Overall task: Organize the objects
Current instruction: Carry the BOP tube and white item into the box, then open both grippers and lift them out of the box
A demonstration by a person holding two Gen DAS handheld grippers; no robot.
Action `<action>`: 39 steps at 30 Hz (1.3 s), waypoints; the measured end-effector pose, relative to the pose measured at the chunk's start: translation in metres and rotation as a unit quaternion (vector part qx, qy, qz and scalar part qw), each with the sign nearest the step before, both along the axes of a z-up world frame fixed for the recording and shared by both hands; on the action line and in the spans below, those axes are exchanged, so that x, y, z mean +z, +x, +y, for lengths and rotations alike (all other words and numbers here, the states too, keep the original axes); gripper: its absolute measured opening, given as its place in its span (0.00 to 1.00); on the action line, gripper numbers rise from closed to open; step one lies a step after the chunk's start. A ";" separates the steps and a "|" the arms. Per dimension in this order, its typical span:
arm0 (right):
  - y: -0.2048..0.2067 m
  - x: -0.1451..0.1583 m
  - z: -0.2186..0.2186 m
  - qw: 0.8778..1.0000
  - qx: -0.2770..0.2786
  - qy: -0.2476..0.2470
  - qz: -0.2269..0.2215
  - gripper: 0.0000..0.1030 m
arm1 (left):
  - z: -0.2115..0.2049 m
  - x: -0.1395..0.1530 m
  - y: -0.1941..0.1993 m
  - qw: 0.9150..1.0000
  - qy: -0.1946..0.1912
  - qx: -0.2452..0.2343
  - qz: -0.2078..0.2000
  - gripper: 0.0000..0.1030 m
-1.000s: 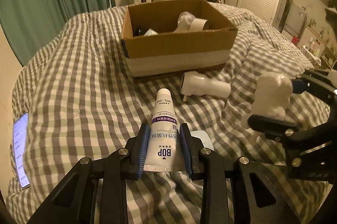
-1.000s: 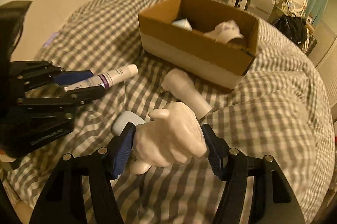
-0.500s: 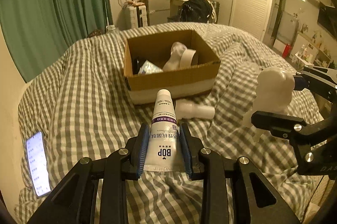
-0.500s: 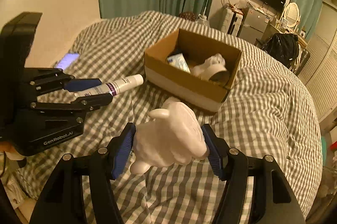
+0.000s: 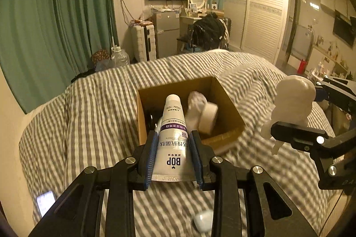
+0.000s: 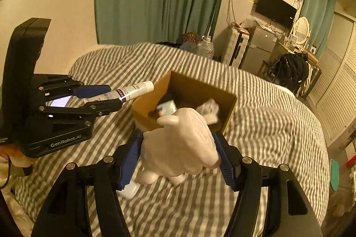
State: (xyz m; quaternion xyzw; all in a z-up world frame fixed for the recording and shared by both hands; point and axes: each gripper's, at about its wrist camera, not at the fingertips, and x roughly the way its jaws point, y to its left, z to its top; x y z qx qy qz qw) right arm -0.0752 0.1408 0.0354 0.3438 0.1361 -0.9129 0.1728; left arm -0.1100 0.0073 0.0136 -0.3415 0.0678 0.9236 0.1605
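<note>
Left gripper [image 5: 174,155], fingers clamping the tube [image 5: 172,136], long axis toward 12 o'clock, cap over the box [image 5: 231,107]; right gripper [image 6: 178,161] holding the figurine [image 6: 182,143] follows.

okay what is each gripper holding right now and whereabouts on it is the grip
The left gripper pinches the white tube near its flat crimped end, cap pointing forward. The right gripper clamps the white figurine across its body.

A white tube [image 5: 172,139] is clamped between the blue pads of the left gripper [image 5: 173,159], its cap held above the open cardboard box [image 5: 231,103] (white items lie inside). Right of the box, a white figurine [image 5: 293,101] is held by the right gripper [image 5: 311,119].
</note>
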 end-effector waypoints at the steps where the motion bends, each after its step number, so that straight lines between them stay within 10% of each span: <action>1: -0.010 0.002 0.001 1.000 -0.002 -0.003 0.002 0.62 | 0.001 0.000 -0.010 1.000 0.001 0.002 0.000 0.29; 21: -0.202 -0.063 0.008 0.998 -0.026 -0.037 -0.050 0.62 | 0.030 -0.085 -0.154 0.997 -0.022 0.012 -0.072 0.29; 39: -0.221 -0.096 0.021 0.995 -0.050 -0.058 -0.057 0.62 | 0.038 -0.108 -0.146 0.995 -0.037 -0.010 -0.089 0.31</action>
